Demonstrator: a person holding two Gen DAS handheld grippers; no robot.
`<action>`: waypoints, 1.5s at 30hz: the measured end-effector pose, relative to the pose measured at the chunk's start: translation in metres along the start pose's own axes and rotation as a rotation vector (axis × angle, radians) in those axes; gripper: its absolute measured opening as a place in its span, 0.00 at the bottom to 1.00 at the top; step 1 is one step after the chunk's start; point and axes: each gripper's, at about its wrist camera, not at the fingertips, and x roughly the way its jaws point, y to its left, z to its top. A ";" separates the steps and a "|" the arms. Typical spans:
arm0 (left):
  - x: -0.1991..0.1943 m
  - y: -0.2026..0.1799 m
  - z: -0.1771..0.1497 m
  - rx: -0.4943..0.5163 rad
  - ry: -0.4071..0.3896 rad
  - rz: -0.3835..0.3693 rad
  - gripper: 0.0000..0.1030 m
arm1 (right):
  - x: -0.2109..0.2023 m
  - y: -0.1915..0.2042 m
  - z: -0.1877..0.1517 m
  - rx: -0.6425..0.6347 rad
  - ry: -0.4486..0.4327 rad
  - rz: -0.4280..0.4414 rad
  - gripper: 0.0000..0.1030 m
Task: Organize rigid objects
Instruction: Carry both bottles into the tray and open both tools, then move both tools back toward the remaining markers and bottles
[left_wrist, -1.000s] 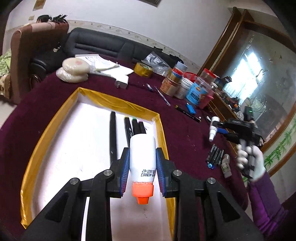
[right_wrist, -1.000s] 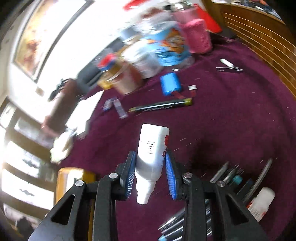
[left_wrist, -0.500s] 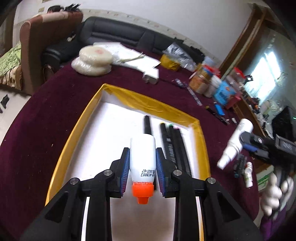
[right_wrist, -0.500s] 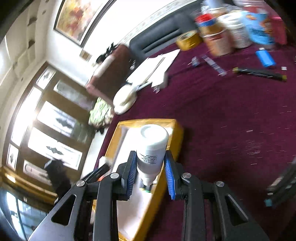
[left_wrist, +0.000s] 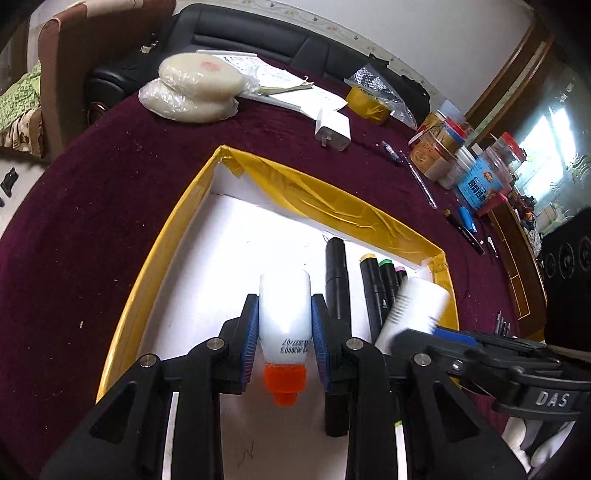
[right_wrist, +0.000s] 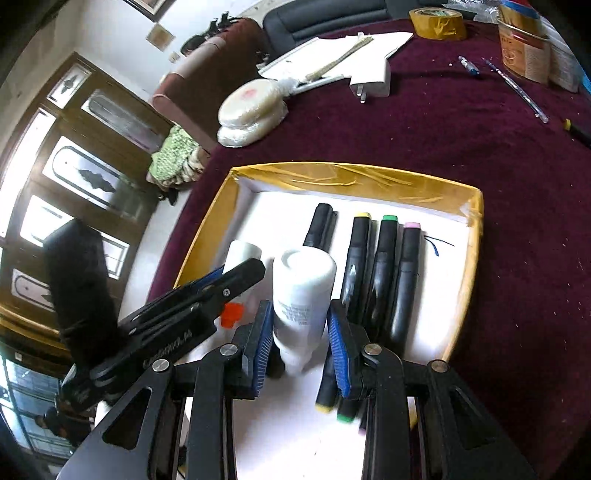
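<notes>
The yellow-rimmed tray with its white floor sits on the maroon table as the collecting place, and both bottles are over it. The left gripper is closed on a white bottle with an orange cap, blue pads pressing its flanks just above the cap, cap towards the camera and base pointing to the far wall of the tray; whether it touches the tray floor cannot be told. The right gripper is clamped on a plain white bottle, gripped low on the body with the nozzle end towards the camera. In the right wrist view this bottle hangs between the orange-capped one and the black marker; in the left wrist view it appears blurred over the markers, so its exact place is unclear. Beyond lie three markers with yellow, green and pink ends, all pointing the same way, side by side and close together. Holding both bottles lengthwise along that same line probably serves to lay them parallel to the markers as a tidy row. The two grippers are close, so crowding is the likely risk on release. A white charger plug and a tape roll lie well apart, outside the tray.
</notes>
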 end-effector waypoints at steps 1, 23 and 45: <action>0.002 0.000 0.000 -0.002 0.002 0.000 0.24 | 0.004 0.000 0.003 0.006 0.005 -0.018 0.26; -0.089 -0.005 -0.027 -0.059 -0.232 -0.063 0.65 | -0.038 -0.021 0.002 0.055 -0.194 -0.062 0.30; -0.095 -0.161 -0.116 0.338 -0.325 0.231 0.71 | -0.192 -0.081 -0.159 0.077 -0.788 -0.410 0.87</action>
